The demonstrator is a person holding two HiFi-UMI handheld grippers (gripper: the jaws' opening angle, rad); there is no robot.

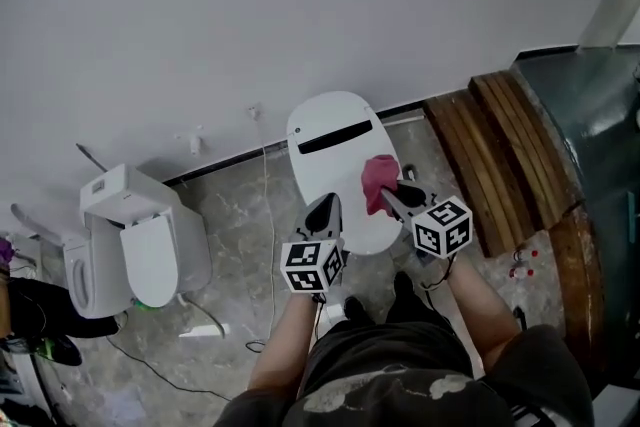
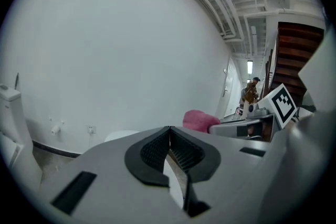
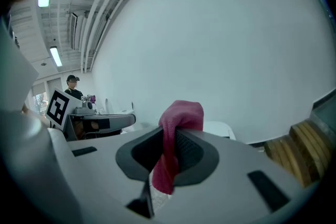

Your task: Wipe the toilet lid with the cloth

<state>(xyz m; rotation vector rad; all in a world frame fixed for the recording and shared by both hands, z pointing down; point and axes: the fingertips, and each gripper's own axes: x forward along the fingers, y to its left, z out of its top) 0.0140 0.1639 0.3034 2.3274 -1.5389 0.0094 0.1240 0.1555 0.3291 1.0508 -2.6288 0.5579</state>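
The right gripper [image 1: 385,198] pinches a soft pink cloth [image 1: 378,177] over the smooth oval toilet lid [image 1: 330,130]; the left gripper [image 1: 322,213] is closed, empty.

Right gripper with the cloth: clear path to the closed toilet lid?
Probably yes. The right gripper holds the pink cloth above the closed toilet lid, nothing between them; the left gripper is beside it, not across.
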